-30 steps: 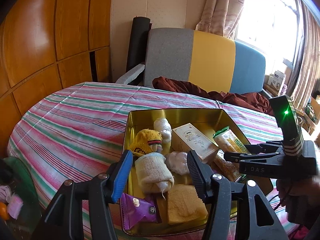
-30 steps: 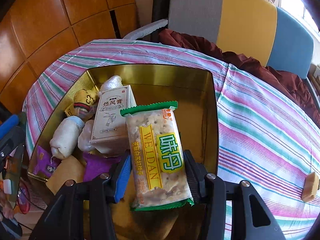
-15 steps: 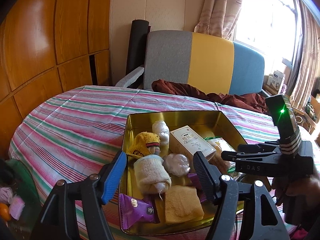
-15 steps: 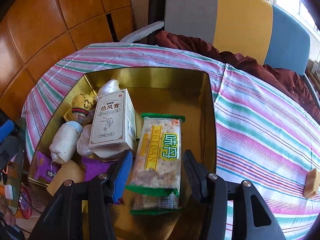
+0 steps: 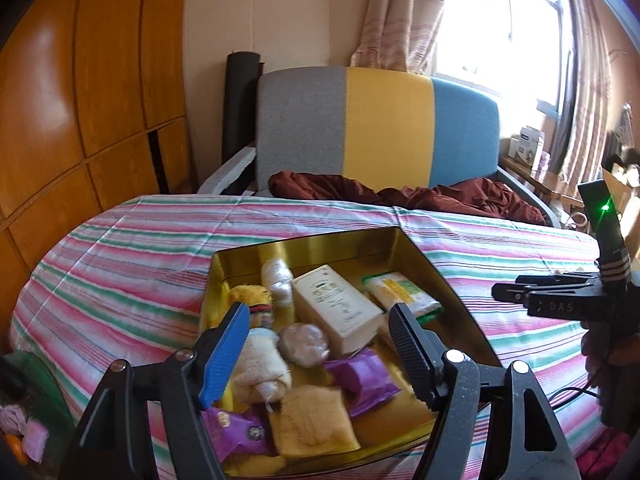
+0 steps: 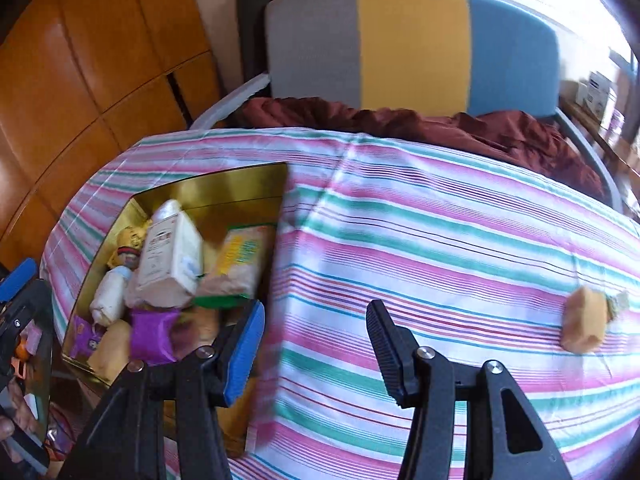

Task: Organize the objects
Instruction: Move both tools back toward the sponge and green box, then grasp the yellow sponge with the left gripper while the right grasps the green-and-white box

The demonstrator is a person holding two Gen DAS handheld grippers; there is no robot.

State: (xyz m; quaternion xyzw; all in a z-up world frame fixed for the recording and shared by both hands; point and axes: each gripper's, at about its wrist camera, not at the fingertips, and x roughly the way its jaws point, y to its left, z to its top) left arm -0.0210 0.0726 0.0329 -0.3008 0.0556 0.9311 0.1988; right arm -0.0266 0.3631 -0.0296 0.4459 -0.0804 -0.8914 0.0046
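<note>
Gold tin (image 5: 440,276) near the counter's (image 6: 440,240) left edge holds the cracker packet (image 5: 402,294); both left tongs (image 5: 316,344) and right tongs (image 6: 316,336) gape wide, empty.

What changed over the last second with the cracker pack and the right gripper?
The right gripper let go of the cracker pack, now lying in the gold tin, and swung right over the striped cloth, open and empty. The left gripper stayed open above the tin.

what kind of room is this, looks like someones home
Most likely a home living room: a tri-colour sofa by a curtained window, wood-panelled wall, and a table with a striped cloth.
</note>
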